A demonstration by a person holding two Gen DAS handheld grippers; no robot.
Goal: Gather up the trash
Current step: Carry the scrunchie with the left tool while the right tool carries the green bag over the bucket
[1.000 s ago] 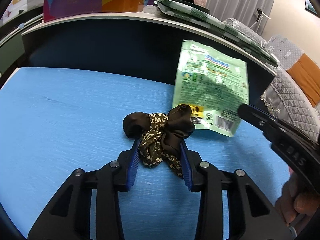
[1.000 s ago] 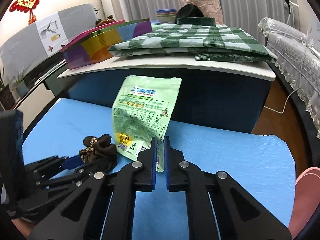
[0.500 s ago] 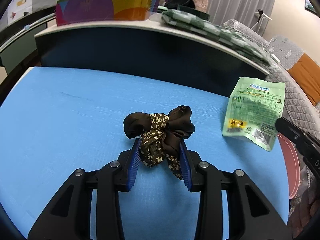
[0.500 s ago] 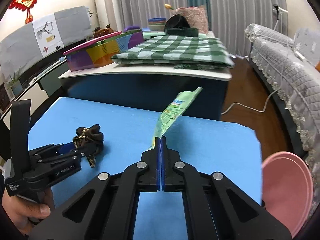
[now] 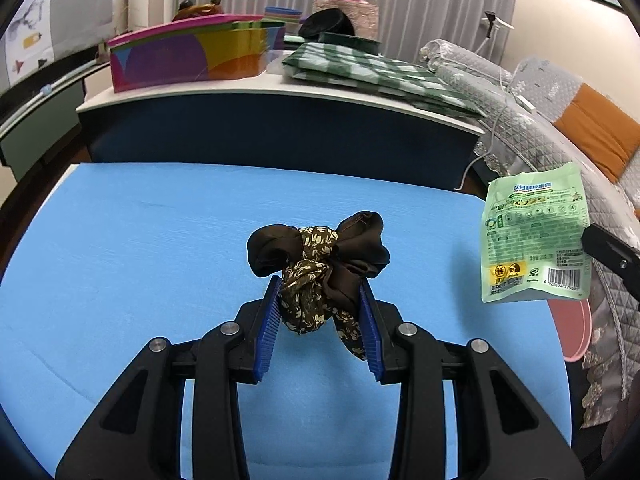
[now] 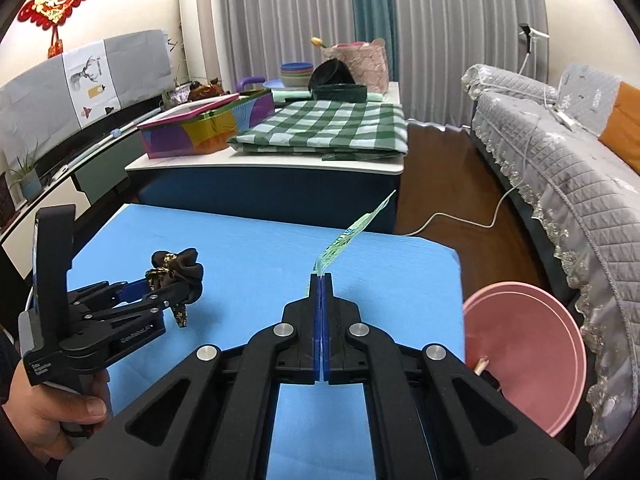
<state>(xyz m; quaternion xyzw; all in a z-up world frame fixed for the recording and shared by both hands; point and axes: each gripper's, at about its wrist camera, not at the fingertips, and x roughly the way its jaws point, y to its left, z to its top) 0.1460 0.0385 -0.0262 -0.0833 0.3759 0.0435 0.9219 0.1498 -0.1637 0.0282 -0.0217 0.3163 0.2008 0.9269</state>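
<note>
My left gripper (image 5: 319,284) is shut on a brown patterned scrunchie (image 5: 320,264) and holds it above the blue table (image 5: 140,248). It shows from the side in the right wrist view (image 6: 176,270). My right gripper (image 6: 321,276) is shut on a green snack wrapper (image 6: 352,236), seen edge-on, held up near the table's right edge. In the left wrist view the wrapper (image 5: 534,236) hangs flat at the right, over the table's edge. A pink bin (image 6: 524,356) stands on the floor beside the table, at the right.
A higher white-topped table (image 6: 280,166) behind carries a colourful box (image 6: 200,128), a green checked cloth (image 6: 328,126) and bowls. A grey quilted sofa (image 6: 560,152) runs along the right. A white cable (image 6: 460,220) lies on the floor.
My right gripper has carried the wrapper to the right, from over the scrunchie to the table's right edge by the pink bin. My left gripper has lifted the scrunchie slightly.
</note>
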